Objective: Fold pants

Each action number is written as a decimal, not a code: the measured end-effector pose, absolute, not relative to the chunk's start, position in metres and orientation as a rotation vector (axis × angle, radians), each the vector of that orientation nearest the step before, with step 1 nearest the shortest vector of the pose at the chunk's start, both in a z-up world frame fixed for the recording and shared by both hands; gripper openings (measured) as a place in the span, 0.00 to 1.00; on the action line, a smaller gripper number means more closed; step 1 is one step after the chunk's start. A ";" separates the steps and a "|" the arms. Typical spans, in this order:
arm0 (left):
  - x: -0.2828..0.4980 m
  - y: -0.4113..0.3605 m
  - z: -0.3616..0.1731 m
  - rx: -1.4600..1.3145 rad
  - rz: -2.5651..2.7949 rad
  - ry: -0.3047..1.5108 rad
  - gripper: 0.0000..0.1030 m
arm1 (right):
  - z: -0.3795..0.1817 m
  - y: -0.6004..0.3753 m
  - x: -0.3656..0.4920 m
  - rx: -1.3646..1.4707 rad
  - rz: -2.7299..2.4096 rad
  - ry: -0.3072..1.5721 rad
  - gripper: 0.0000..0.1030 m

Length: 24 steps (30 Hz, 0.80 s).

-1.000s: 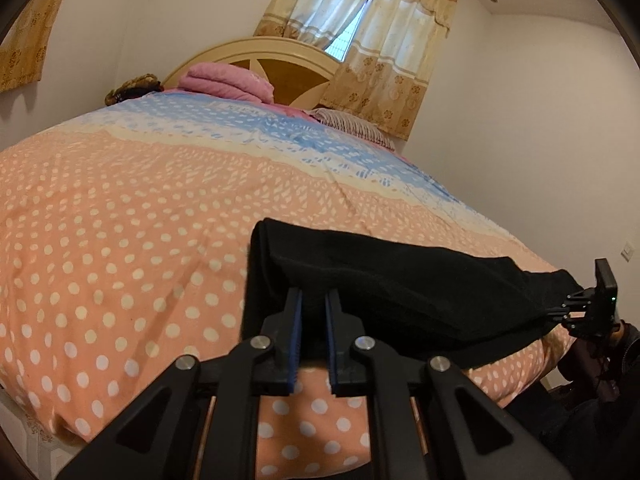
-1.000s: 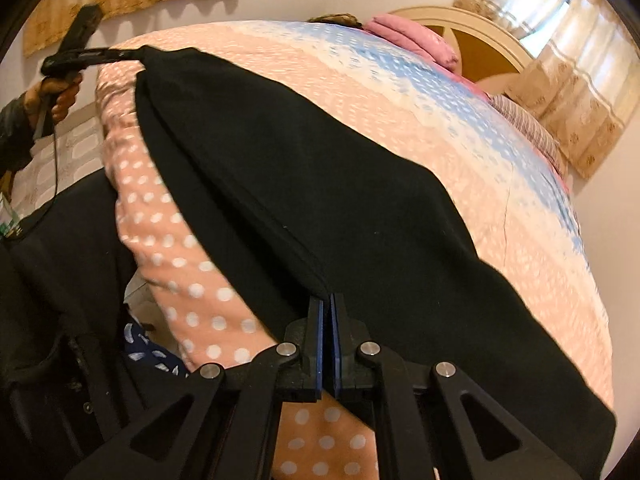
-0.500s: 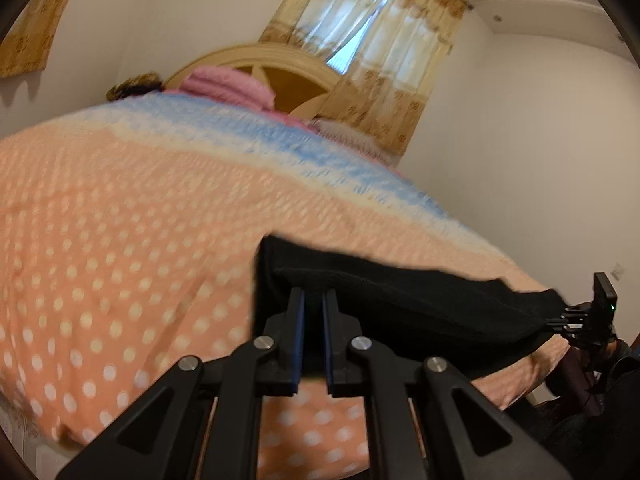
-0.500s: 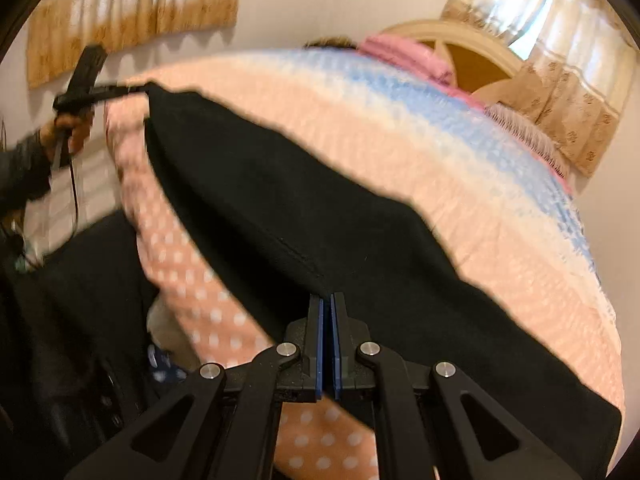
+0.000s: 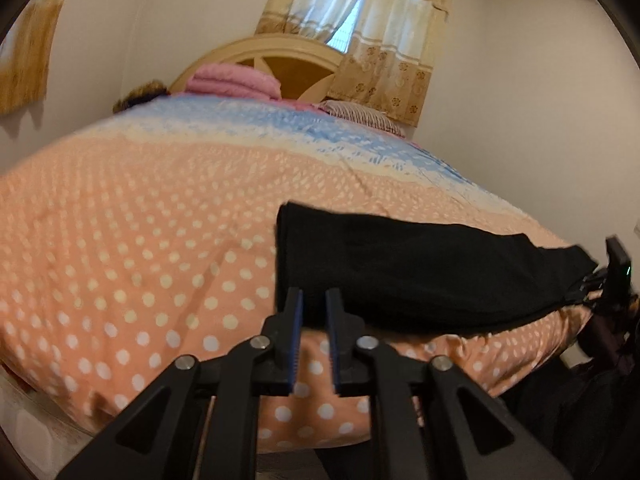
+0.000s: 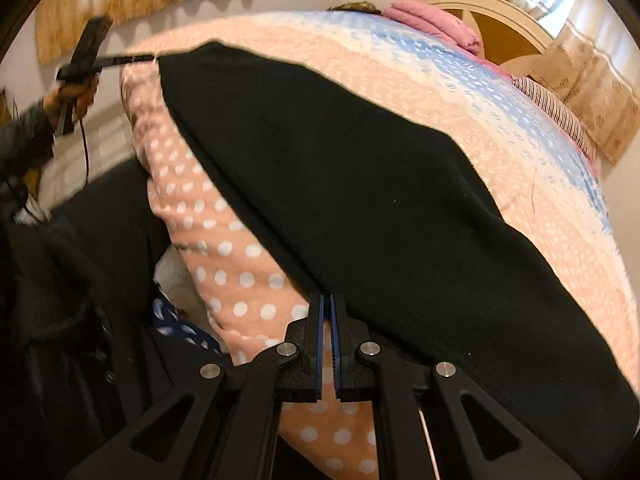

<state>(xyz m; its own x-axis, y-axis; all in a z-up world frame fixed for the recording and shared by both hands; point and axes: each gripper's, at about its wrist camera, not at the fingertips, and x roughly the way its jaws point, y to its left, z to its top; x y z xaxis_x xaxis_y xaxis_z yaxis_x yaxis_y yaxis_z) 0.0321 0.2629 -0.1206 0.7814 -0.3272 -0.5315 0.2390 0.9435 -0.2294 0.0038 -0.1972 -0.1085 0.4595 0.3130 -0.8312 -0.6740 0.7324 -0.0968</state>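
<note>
Pants (image 5: 420,272) are lying black and flat along the near edge of the dotted peach bedspread (image 5: 132,248), stretched between my two grippers.
I am easing my left gripper (image 5: 313,306) apart: its blue-lined pads (image 5: 295,332) are standing either side of the fabric's end corner with a clear gap, pressing nothing. I am pinching my right gripper (image 6: 329,312) almost fully closed on the other end's hem. Pink folded bedding (image 5: 234,82) is sitting by the headboard (image 5: 280,54).

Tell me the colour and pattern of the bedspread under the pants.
The bedspread is peach-orange with white polka dots, turning blue toward the headboard; the left wrist view shows it best.
</note>
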 end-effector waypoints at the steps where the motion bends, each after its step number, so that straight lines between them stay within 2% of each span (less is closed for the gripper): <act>1: 0.031 0.263 -0.118 -0.139 -0.299 0.592 0.26 | -0.103 -0.199 0.005 -0.437 0.622 0.883 0.03; 3: 0.027 0.259 -0.110 -0.127 -0.283 0.561 0.48 | -0.095 -0.202 0.008 -0.414 0.599 0.853 0.03; 4: 0.028 0.256 -0.107 -0.120 -0.279 0.550 0.51 | -0.095 -0.202 0.010 -0.411 0.594 0.853 0.04; 8: 0.038 0.227 -0.098 -0.123 -0.359 0.534 0.52 | -0.109 -0.194 0.007 -0.481 0.576 0.885 0.04; 12: 0.052 0.163 -0.096 -0.067 -0.502 0.556 0.52 | -0.113 -0.203 -0.001 -0.481 0.539 0.899 0.04; 17: 0.060 0.056 -0.101 0.060 -0.738 0.614 0.52 | -0.102 -0.243 -0.002 -0.307 0.443 0.906 0.08; 18: 0.059 0.040 -0.102 0.083 -0.782 0.619 0.52 | -0.100 -0.255 -0.003 -0.262 0.420 0.905 0.17; 19: 0.057 0.024 -0.104 0.106 -0.817 0.621 0.52 | -0.097 -0.264 -0.005 -0.227 0.399 0.898 0.32; 20: 0.057 0.007 -0.105 0.131 -0.854 0.631 0.52 | -0.095 -0.275 -0.007 -0.195 0.363 0.887 0.41; 21: 0.054 -0.011 -0.108 0.160 -0.902 0.642 0.50 | -0.092 -0.282 -0.009 -0.173 0.335 0.876 0.55; 23: 0.048 -0.036 -0.112 0.210 -0.966 0.652 0.48 | -0.084 -0.300 -0.014 -0.116 0.289 0.860 0.56; 24: 0.045 -0.049 -0.116 0.242 -0.993 0.668 0.42 | -0.081 -0.313 -0.017 -0.082 0.247 0.859 0.56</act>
<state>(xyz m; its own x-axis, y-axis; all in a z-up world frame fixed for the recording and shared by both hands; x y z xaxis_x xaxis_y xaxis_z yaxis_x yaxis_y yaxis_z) 0.0454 -0.0494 -0.1161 0.3690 -0.6928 -0.6196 0.8350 0.5398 -0.1063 -0.0171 -0.3126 -0.0808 0.6265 0.1822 -0.7578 -0.2483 0.9683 0.0276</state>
